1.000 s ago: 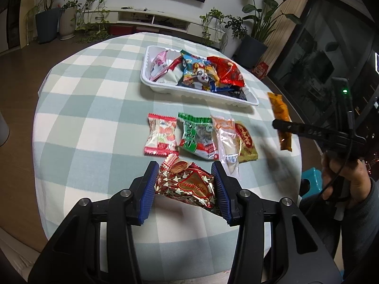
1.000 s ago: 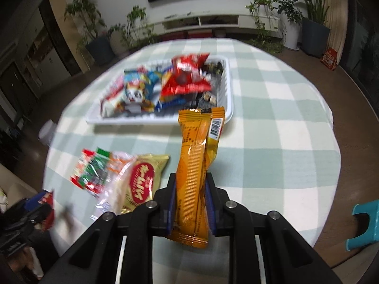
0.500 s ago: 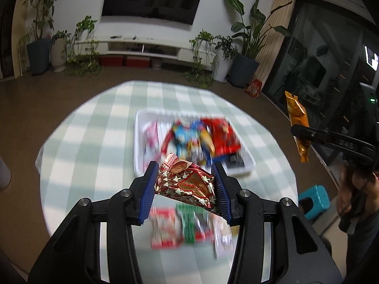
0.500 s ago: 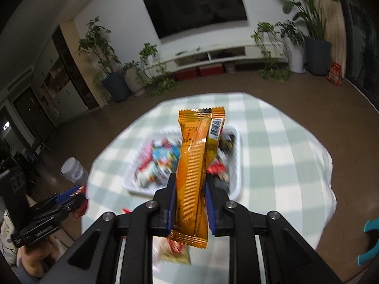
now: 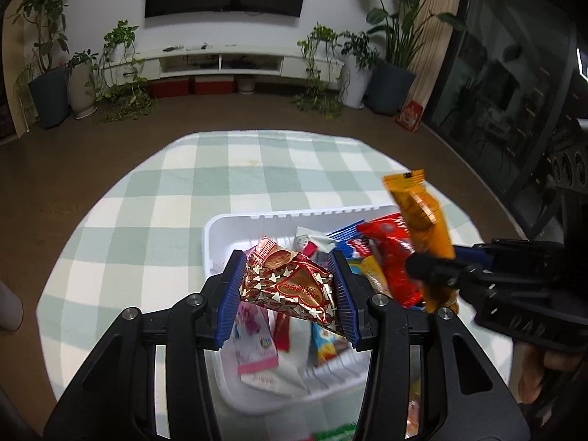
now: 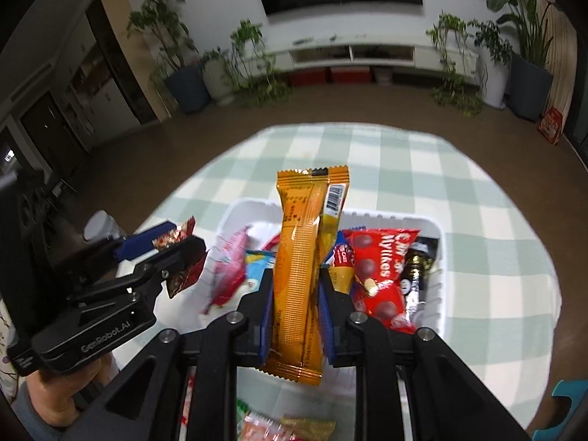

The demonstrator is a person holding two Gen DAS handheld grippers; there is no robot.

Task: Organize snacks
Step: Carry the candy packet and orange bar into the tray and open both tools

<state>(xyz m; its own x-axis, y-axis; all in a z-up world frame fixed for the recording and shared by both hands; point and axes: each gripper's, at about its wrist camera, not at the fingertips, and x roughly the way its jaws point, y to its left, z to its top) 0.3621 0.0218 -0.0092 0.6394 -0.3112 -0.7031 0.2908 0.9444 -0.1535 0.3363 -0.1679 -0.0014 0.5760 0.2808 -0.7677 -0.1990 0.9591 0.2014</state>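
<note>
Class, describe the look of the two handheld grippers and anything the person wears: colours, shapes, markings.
Both grippers, left gripper and right gripper, are matte black, angular frames with silver bolts and ribbed blue pads on the fingers. The left gripper's body carries white "GenRobot.AI" lettering. A grey sleeve shows at the wrist.

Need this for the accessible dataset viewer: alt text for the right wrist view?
The right tool grips a long orange snack bar above a white tray of packaged snacks on a green checked tablecloth. At left, the left tool holds a red foil packet.
</note>
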